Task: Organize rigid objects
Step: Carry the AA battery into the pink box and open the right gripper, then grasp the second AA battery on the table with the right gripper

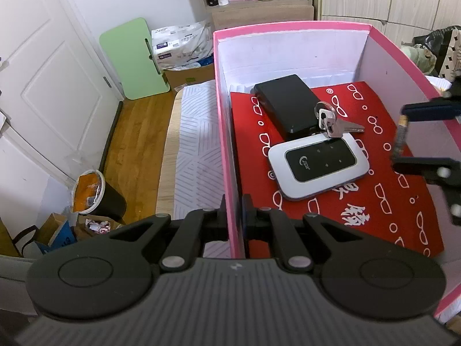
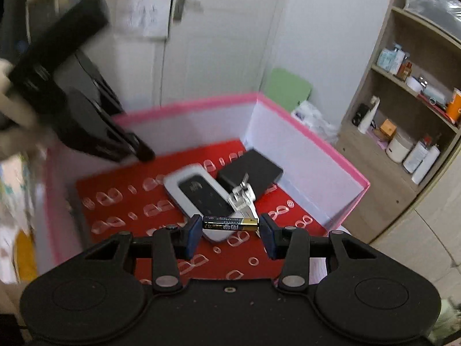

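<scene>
A pink box [image 1: 227, 150] with white inner walls has a red patterned sheet [image 1: 374, 201] on its floor. On the sheet lie a black slab [image 1: 285, 102], a white and black pocket router [image 1: 318, 165] and a bunch of keys [image 1: 331, 122] resting across both. My left gripper [image 1: 232, 222] is shut on the box's left wall. My right gripper [image 2: 230, 232] holds a black and gold battery [image 2: 230, 223] end to end, above the box floor near the router [image 2: 201, 199]. The right gripper also shows in the left wrist view [image 1: 403, 141].
The box [image 2: 317, 155] sits on a white patterned cloth [image 1: 196, 150] over a wooden table. A bin [image 1: 95, 193], a green board [image 1: 132, 57] and cartons stand on the wooden floor at left. Shelves [image 2: 403, 115] with bottles stand beyond.
</scene>
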